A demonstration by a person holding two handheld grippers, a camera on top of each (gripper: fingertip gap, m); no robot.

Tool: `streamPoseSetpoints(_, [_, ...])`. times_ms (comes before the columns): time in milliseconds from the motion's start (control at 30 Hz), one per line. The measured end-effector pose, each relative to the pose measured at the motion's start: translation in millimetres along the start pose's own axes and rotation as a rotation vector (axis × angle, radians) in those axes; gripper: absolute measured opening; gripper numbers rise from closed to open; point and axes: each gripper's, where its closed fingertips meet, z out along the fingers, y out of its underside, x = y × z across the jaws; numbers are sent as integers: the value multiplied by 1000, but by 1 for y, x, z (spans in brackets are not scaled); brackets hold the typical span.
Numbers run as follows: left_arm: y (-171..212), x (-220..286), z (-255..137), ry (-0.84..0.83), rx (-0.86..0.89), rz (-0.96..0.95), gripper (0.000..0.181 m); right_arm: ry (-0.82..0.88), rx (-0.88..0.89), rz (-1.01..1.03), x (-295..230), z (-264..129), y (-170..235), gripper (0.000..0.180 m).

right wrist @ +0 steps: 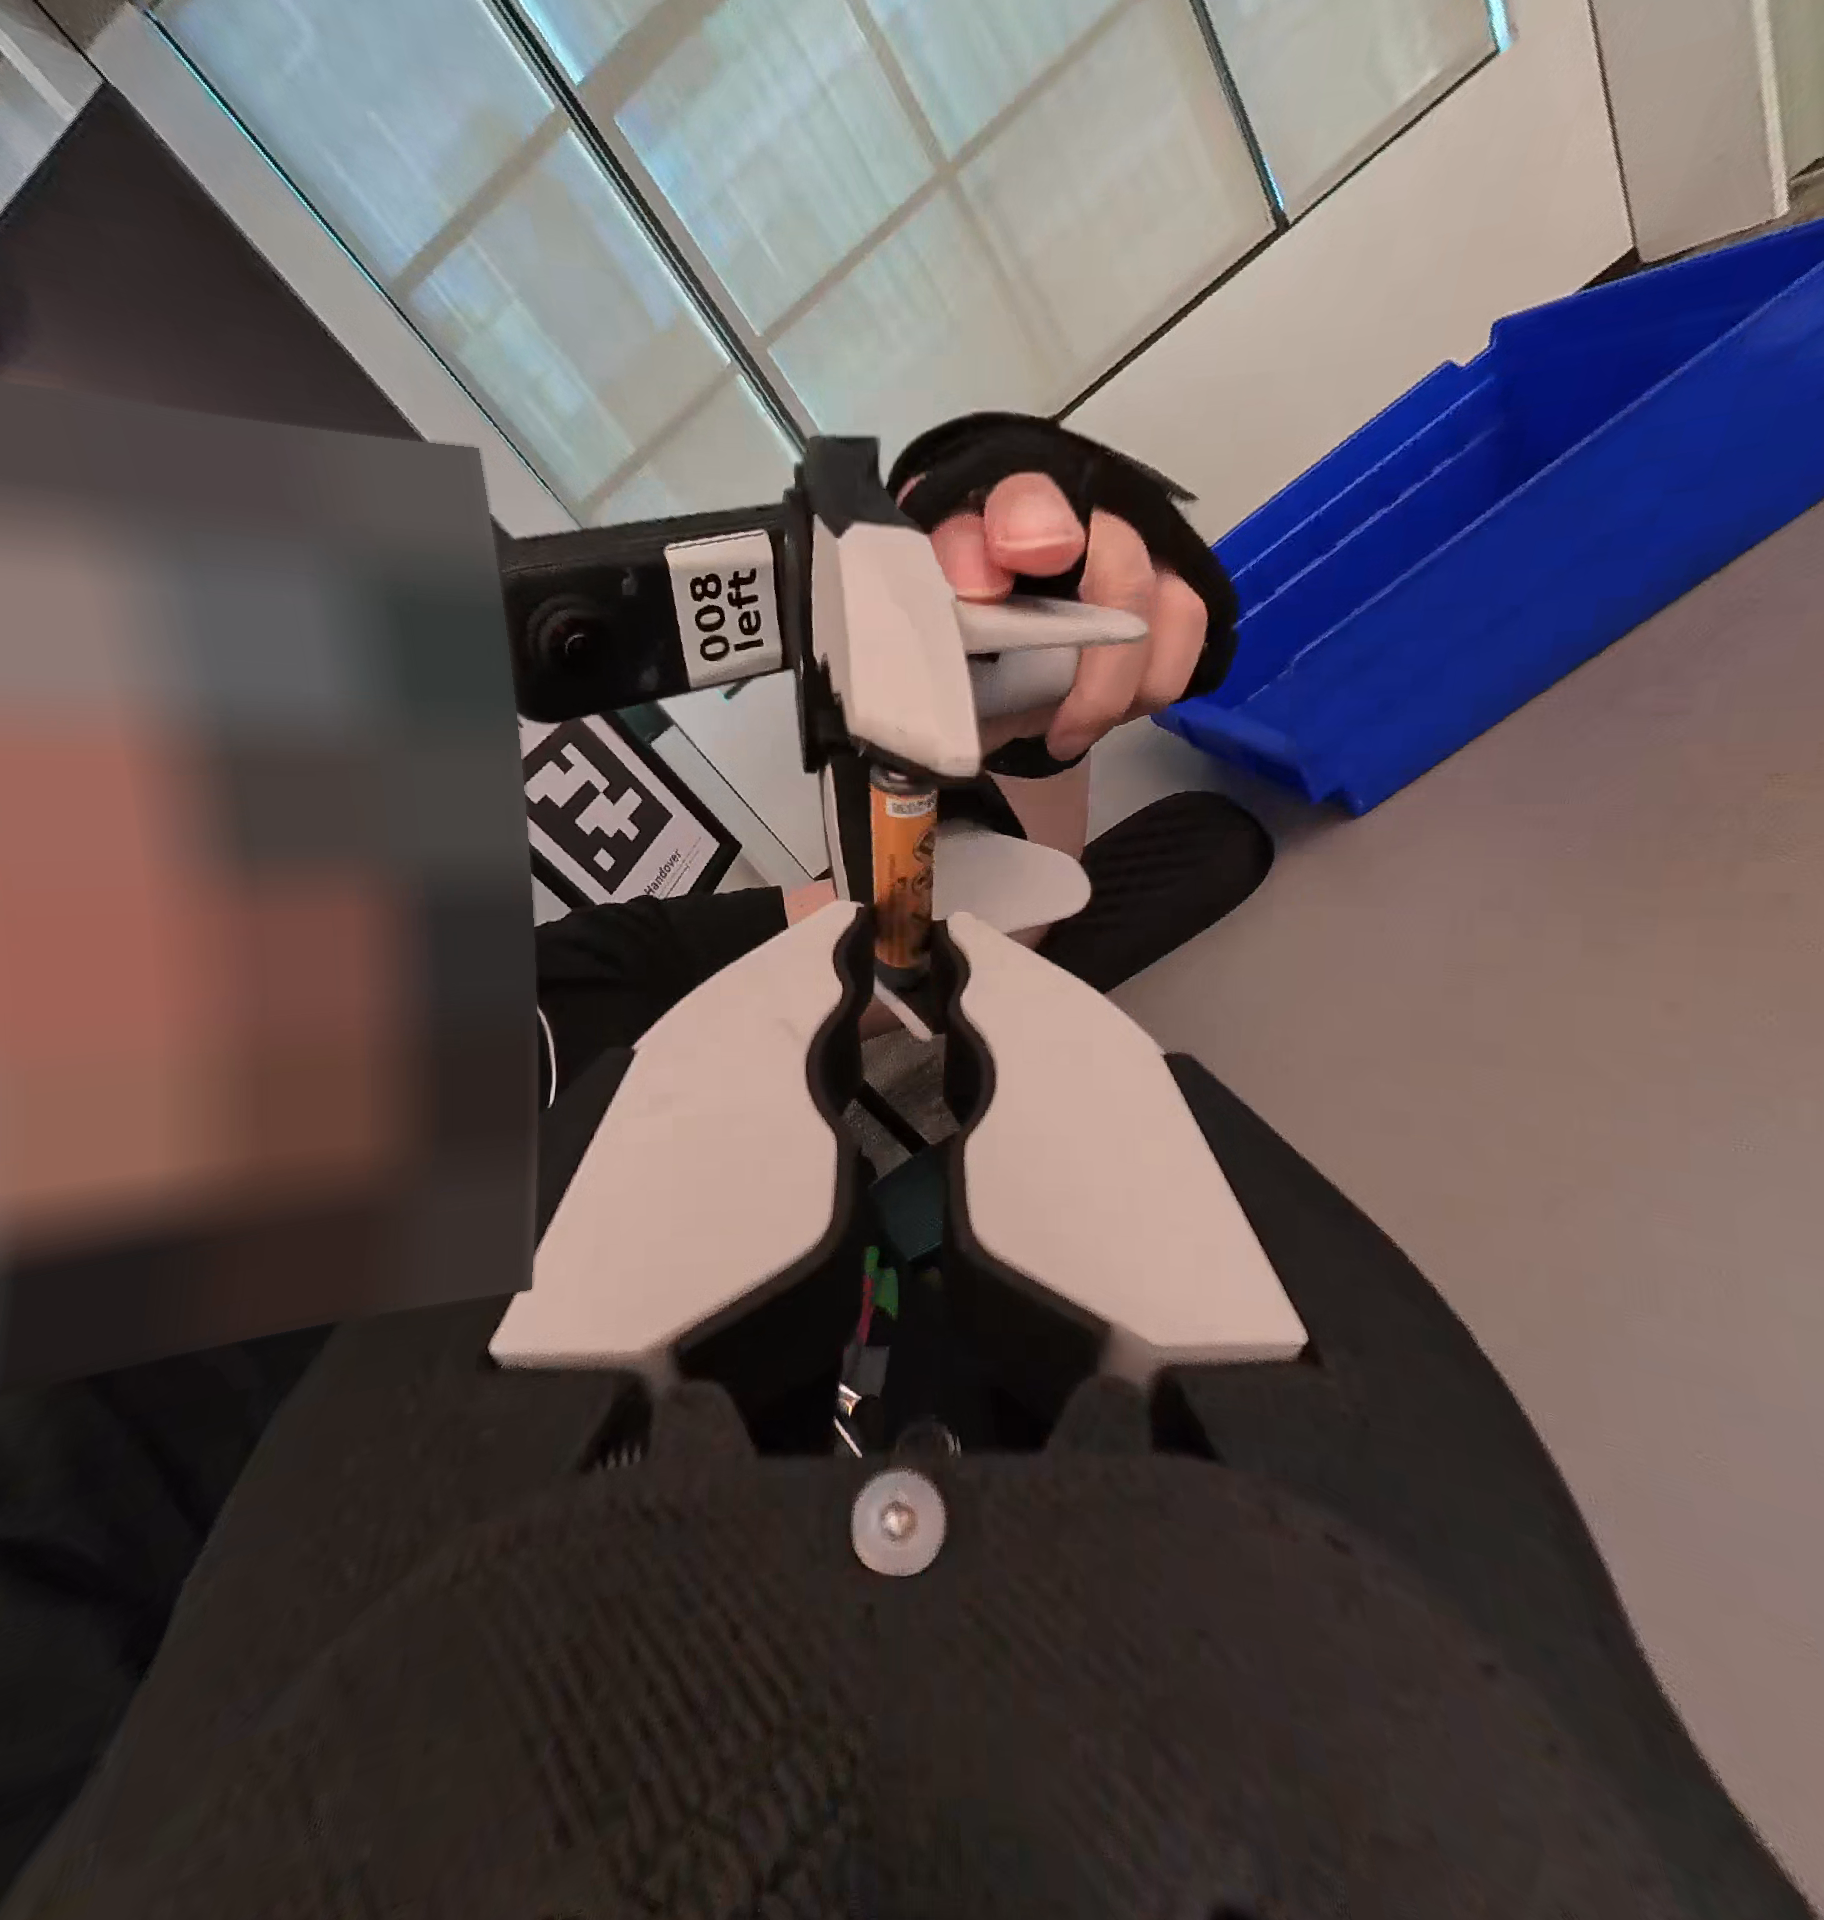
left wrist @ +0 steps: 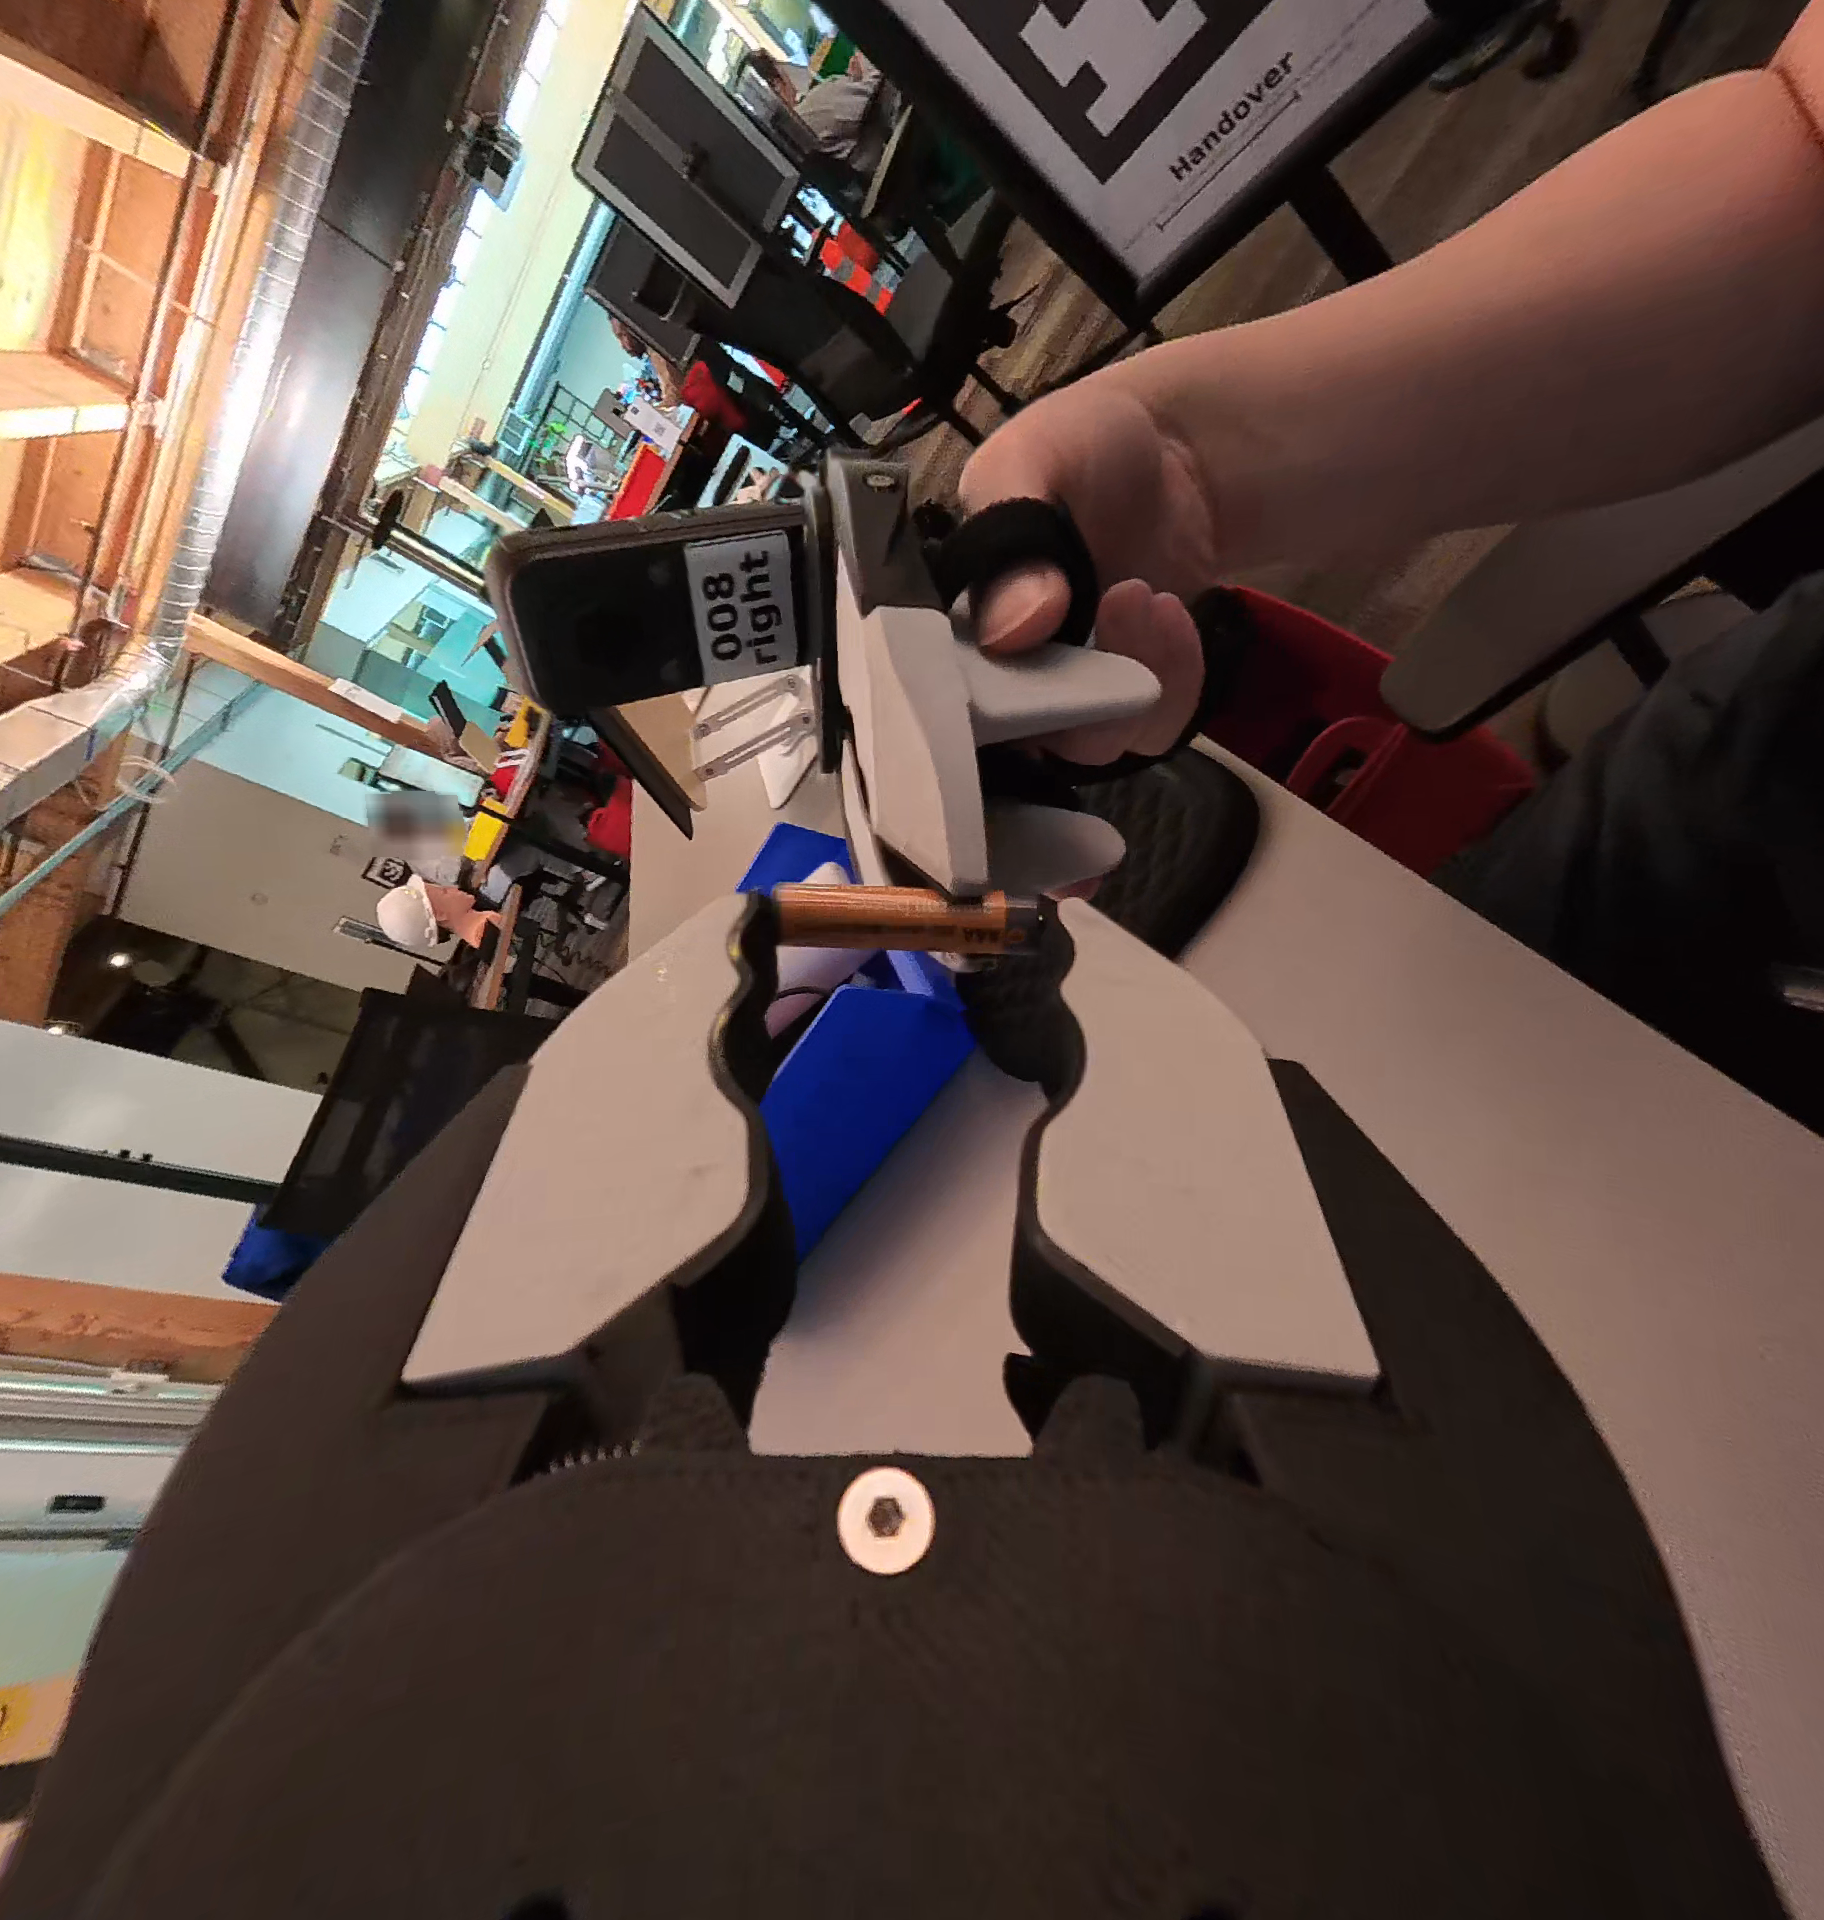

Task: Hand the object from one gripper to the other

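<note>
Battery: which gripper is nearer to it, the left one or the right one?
Right. The right gripper is shut on the battery near one end. The left gripper has a fingertip beside each end of it, and contact there is unclear.

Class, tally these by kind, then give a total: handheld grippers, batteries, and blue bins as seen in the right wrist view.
left gripper and right gripper: 2
battery: 1
blue bin: 1
Total: 4
</note>
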Motion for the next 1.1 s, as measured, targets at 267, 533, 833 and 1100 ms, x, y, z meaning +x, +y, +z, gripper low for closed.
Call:
streamPoseSetpoints(267, [-8, -39, -14, -90, 71, -283, 48, 96, 131, -343, -12, -6, -25, 46])
streamPoseSetpoints(533, [-21, -34, -29, 311, 221, -965, 48, 842, 37, -1705, -22, -10, -41, 37])
streamPoseSetpoints(833, [-33, 5, -27, 572, 192, -980, 48, 832, -56, -1786, -19, 10, -30, 20])
streamPoseSetpoints(1100, [-28, -7, -24, 470, 180, -955, 55, 793, 32, -1495, -14, -2, -40, 11])
